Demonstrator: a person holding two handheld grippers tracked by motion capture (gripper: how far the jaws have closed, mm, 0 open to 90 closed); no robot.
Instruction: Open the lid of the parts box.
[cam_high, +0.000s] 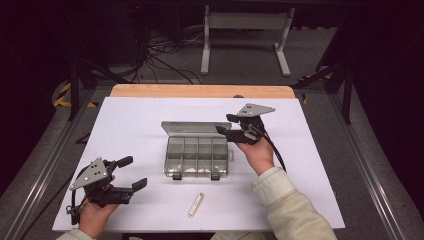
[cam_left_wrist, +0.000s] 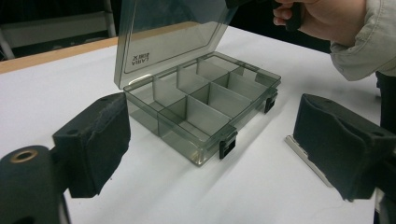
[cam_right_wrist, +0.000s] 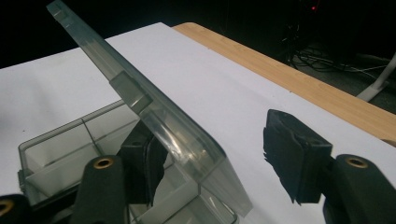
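The left gripper (cam_high: 134, 173) hangs over the near-left of the table with its jaws spread wide and nothing between them; its own view shows both black pads apart, with bare white table in the gap. Over on the other side, the right gripper (cam_high: 223, 123) is up at the far right corner of the box, jaws apart. The raised lid (cam_right_wrist: 154, 116) runs between them in the right gripper view, one pad tucked under it, the other standing clear to the side, so no squeeze on it yet.

And here is the prize: a smoky clear compartment box (cam_high: 197, 156) sitting mid-table on the white table cover (cam_high: 135, 120), lid tilted up and back, two black latches (cam_left_wrist: 228, 147) undone at the front edge. A small clear strip (cam_high: 195, 204), maybe a loose divider, lies just in front of the box.

Looks like the lid is being worked by the right hand (cam_high: 259, 152). To do that well, keep the pads square on the lid's edge, swing along the hinge arc, and let the left steady the base if it skates.

Hard to call: whether the under pad actually touches the lid, and whether the compartments hold anything. The lid's lettering reads mirrored and blurry.
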